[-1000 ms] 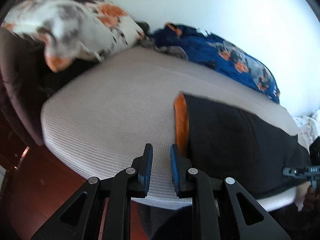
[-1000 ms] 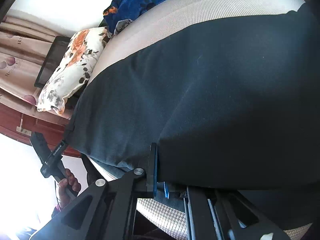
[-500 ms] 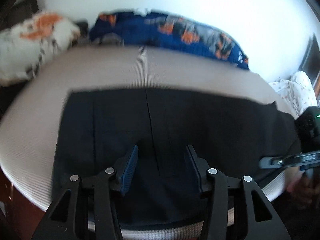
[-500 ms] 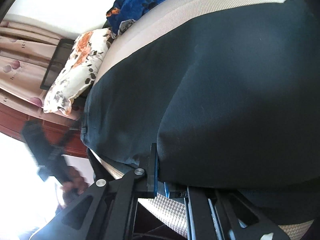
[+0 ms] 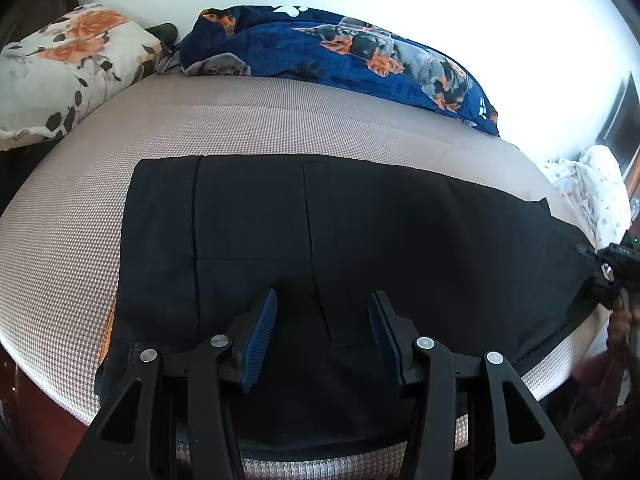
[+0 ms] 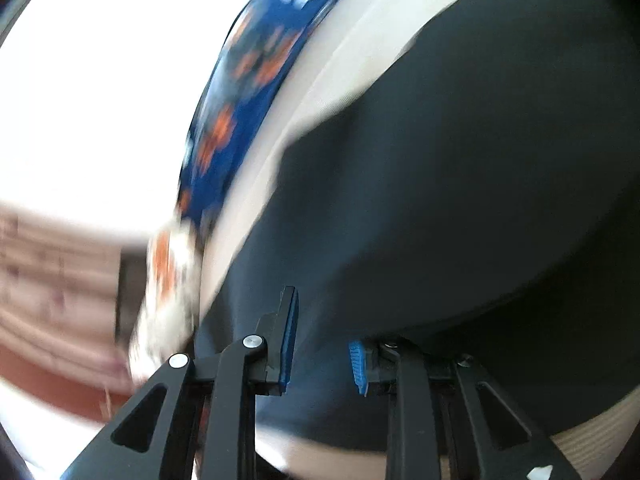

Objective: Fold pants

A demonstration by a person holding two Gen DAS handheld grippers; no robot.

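Note:
The black pants (image 5: pixel 320 240) lie spread flat across the beige bed (image 5: pixel 240 120), waistband end at the left. My left gripper (image 5: pixel 322 320) is open and empty, its fingers straddling a seam near the bed's front edge. In the right wrist view, which is blurred by motion, the pants (image 6: pixel 460 200) fill most of the frame. My right gripper (image 6: pixel 324 344) is open over the cloth; part of its right finger is hidden behind a fold. The right gripper's body also shows at the far right of the left wrist view (image 5: pixel 618 268), at the pants' right edge.
A blue dog-print blanket (image 5: pixel 340 48) lies along the back of the bed by the white wall. A floral pillow (image 5: pixel 60 64) sits at the back left. White spotted bedding (image 5: pixel 592 192) lies at the right. Dark red floor shows below the bed's front edge.
My left gripper swung from the bed's left corner to over the pants and opened wide. My right gripper let go of the pants' edge, opened, and is moving fast.

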